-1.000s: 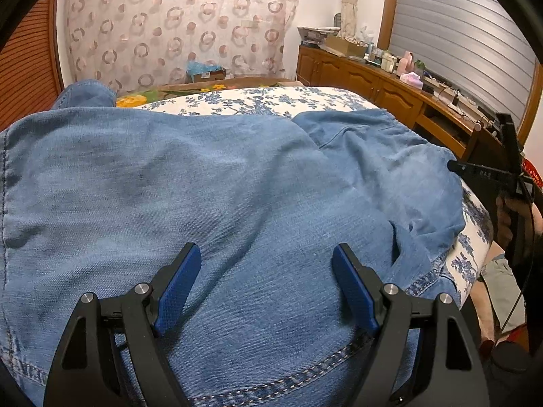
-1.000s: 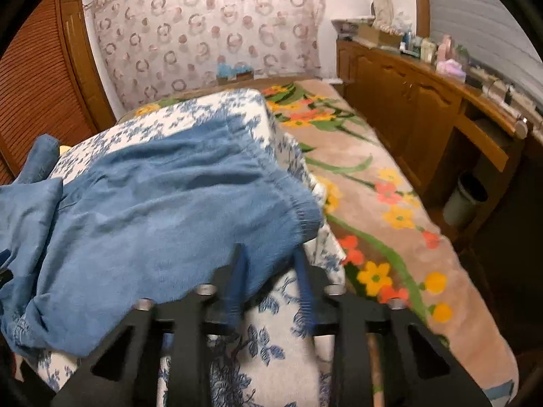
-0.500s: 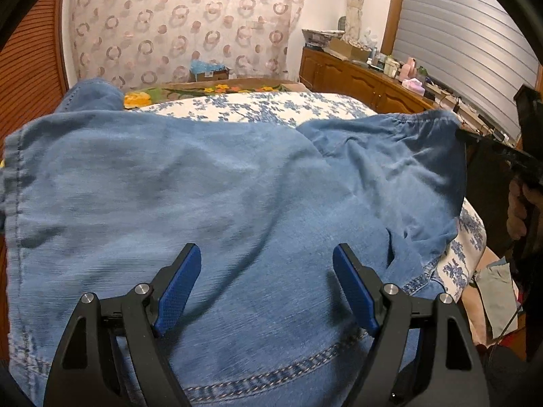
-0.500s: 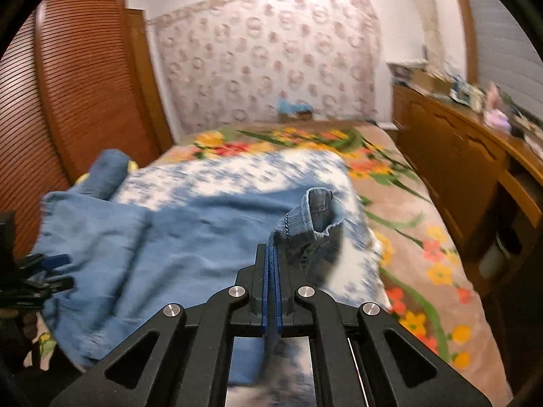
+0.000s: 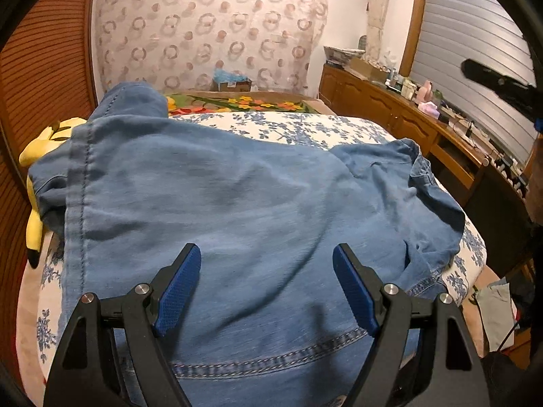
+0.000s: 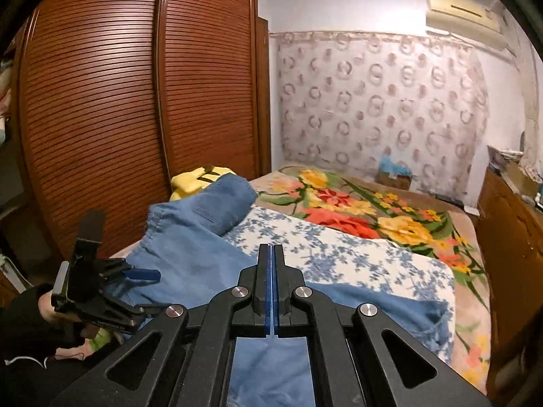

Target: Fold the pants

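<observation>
Blue jeans (image 5: 237, 203) lie spread over a bed with a blue-flowered white sheet (image 5: 305, 129). In the left wrist view my left gripper (image 5: 266, 288) hovers open just above the denim near a stitched seam, with nothing between its blue pads. The jeans' right edge (image 5: 420, 169) lies crumpled on the sheet. My right gripper (image 6: 272, 271) is shut, pads together, with no cloth showing between them; the jeans (image 6: 190, 254) lie below and beyond it. It appears raised at the upper right (image 5: 499, 83) of the left wrist view. A hand in a black sleeve holds the left gripper (image 6: 146, 288).
A yellow plush (image 6: 200, 176) lies at the bed's left side beside a louvred wooden wardrobe (image 6: 101, 118). A flowered blanket (image 6: 356, 210) covers the far half of the bed. A cluttered wooden sideboard (image 5: 390, 115) runs along the right. A cardboard box (image 5: 232, 83) stands beyond the bed.
My right gripper closed on the jeans' edge and lifted it, then rose and swung left; the edge is no longer in its pads and lies crumpled on the bed. The left gripper rose slightly, still open.
</observation>
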Tool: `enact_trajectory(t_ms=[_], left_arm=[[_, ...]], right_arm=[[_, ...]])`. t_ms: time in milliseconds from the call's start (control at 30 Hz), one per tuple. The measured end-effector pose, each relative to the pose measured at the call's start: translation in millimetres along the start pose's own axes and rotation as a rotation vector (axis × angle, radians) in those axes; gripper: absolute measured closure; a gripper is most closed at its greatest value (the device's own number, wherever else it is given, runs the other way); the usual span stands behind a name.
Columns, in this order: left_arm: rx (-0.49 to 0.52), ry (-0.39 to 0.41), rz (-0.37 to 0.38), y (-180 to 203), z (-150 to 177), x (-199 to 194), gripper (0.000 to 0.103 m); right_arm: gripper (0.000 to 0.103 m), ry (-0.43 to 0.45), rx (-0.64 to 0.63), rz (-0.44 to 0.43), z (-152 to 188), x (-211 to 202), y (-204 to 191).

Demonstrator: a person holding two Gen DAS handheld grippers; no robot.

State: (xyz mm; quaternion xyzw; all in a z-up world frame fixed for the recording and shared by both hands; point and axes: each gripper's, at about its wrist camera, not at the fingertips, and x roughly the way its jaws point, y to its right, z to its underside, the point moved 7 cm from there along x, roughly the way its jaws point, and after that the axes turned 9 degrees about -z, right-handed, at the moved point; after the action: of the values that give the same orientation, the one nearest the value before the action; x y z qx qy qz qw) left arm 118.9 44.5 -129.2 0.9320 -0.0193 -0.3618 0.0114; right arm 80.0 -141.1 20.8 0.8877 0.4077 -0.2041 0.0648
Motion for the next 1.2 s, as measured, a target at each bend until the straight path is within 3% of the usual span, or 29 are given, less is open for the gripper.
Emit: enact_trajectory(t_ms=[133, 300, 400, 467, 700, 800, 900, 933, 967, 1200], left_arm=[[-0.001, 0.0, -0.001, -2, 2, 1, 0.022], [-0.009, -0.001, 0.009, 0, 4, 2, 0.022], [0.002, -0.004, 0.015, 4, 5, 2, 0.022], [0.005, -0.005, 0.019, 6, 6, 3, 0.022], [0.018, -0.019, 0.023, 11, 9, 6, 0.022], [0.027, -0.022, 0.021, 12, 11, 6, 0.022], [0.024, -0.026, 0.022, 11, 12, 6, 0.022], [0.023, -0.026, 0.022, 10, 11, 6, 0.022], [0.022, -0.027, 0.022, 10, 11, 6, 0.022], [0.011, -0.013, 0.022, 5, 5, 0, 0.022]], right_arm=[[0.103, -0.043, 0.038, 0.048, 22, 5, 26], [0.099, -0.095, 0.104, 0.178, 52, -12, 52], [0.083, -0.136, 0.156, 0.243, 77, -23, 73], [0.06, -0.164, 0.185, 0.284, 92, -26, 84], [0.054, -0.345, 0.218, 0.324, 132, 6, 98], [0.054, -0.409, 0.203, 0.376, 136, 29, 113], [0.054, -0.398, 0.238, 0.375, 134, 31, 121], [0.068, -0.395, 0.246, 0.382, 134, 31, 123], [0.095, -0.376, 0.255, 0.386, 131, 26, 124], [0.099, -0.225, 0.256, 0.305, 97, -2, 108]])
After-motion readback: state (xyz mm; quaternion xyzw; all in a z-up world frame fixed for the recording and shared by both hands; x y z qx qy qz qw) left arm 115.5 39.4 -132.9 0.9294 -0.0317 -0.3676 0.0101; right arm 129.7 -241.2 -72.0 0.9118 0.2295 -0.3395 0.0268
